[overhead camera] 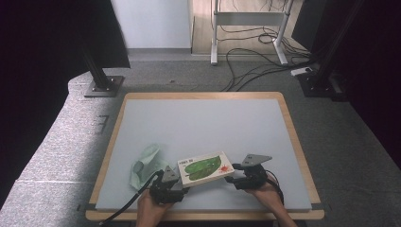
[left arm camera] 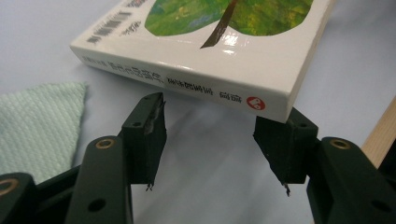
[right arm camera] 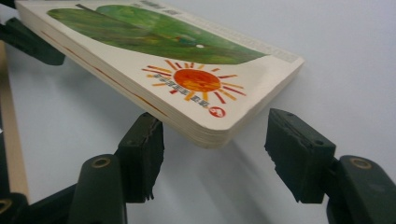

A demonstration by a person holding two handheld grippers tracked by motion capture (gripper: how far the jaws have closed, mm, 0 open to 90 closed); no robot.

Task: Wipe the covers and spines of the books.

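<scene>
**Q:** Where was the book, and how did you judge it would handle?

**A:** The book (overhead camera: 205, 167) sat near the front edge of the bench (overhead camera: 203, 118), just right of a green cloth (overhead camera: 144, 165), and was raised off the surface, as the shadow under it in both gripper views indicated. I judged it a thick-paged board book: stiff, fairly heavy for its size, with a glossy cover likely to slip under a light pinch. The best hold seemed to be on its two short ends, spine side and open-page side, so that its weight was shared.

**Q:** How did your grippers stand?

**A:** My left gripper (left arm camera: 219, 140) was about half open, its jaws apart under the spine edge of the book (left arm camera: 187, 79); the corner by the red emblem appeared to rest on one jaw's tip, while the other jaw stood just beneath the spine, and I could not tell whether it touched. My right gripper (right arm camera: 219, 149) was likewise about half open beneath the rounded corner by the printed sun (right arm camera: 196, 81); one jaw met the underside and the other stood clear. Neither pair pinched the book; both supported it from below.
</scene>
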